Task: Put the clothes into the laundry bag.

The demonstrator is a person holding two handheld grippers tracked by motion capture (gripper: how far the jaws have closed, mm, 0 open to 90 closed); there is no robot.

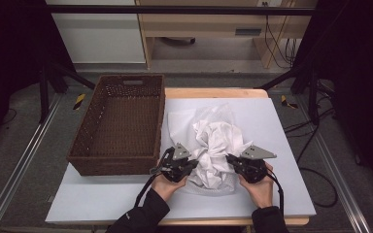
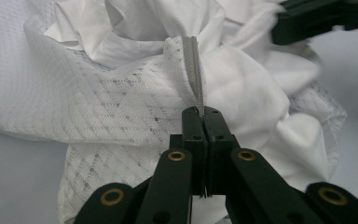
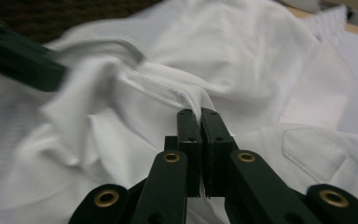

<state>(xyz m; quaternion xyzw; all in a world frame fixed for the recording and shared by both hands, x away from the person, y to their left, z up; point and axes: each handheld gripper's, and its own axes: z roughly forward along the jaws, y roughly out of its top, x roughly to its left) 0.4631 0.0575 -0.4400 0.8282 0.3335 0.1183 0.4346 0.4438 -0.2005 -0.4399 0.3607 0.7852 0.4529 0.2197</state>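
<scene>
The left gripper [image 2: 200, 122] has its 2 black jaws pressed together on the grey zipper edge [image 2: 195, 70] of a white mesh bag [image 2: 98, 107], the toothed strip rising straight up out of the closed tips. In the high view this gripper [image 1: 188, 165] sits at the left side of the crumpled heap, held in the person's left hand [image 1: 167, 183]. The right gripper [image 3: 199, 122] is likewise clamped, its jaws pinching a stitched fold of the white garment [image 3: 223, 60]; in the high view it [image 1: 232, 160] meets the right side of the heap, with the right hand [image 1: 260, 187] behind it. Each gripper view also catches the other gripper's dark jaws farther off across the cloth. The garment [image 1: 218, 145] is bunched up and sits partly in the mesh bag [image 1: 209, 187], whose netted fabric shows beneath and in front of it, near the front edge of the table [image 1: 281, 145], roughly midway along that edge. A brown wicker basket [image 1: 121, 121] stands on the table's left side, just beside the heap, its near right corner close to the left gripper.
</scene>
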